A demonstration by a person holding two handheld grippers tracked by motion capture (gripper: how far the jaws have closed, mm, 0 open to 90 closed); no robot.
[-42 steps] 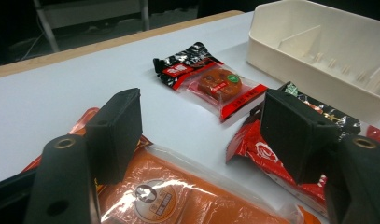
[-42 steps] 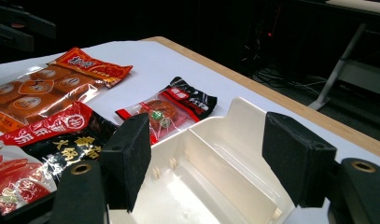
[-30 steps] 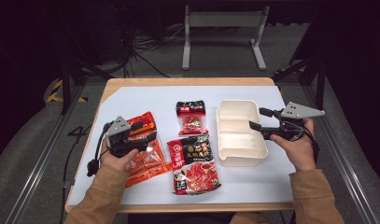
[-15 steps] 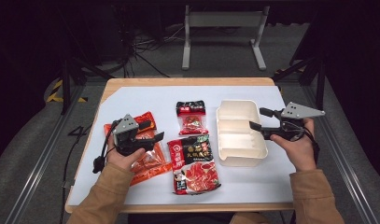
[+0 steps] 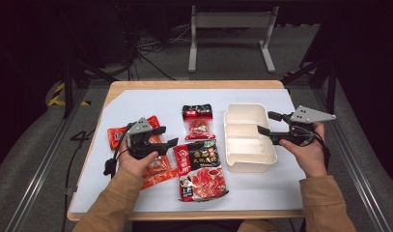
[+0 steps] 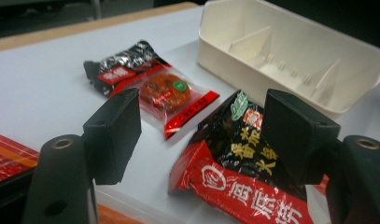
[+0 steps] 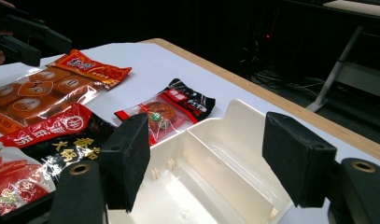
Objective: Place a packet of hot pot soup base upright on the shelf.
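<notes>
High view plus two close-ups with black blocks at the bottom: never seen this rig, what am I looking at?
No robot here: a person holds a hand-held gripper in each hand. The high view looks down on the table from the person's side. The left hand-held gripper hovers over the food packets; the right hand-held gripper hovers over the white divided tray.

The two close-ups come from cameras riding on each gripper; the black blocks are its own jaws. Both stand open with nothing between them.

On the table: a large red and black packet, a small black and red snack packet, and orange-red packets under the left hand. Nothing is held.
</notes>
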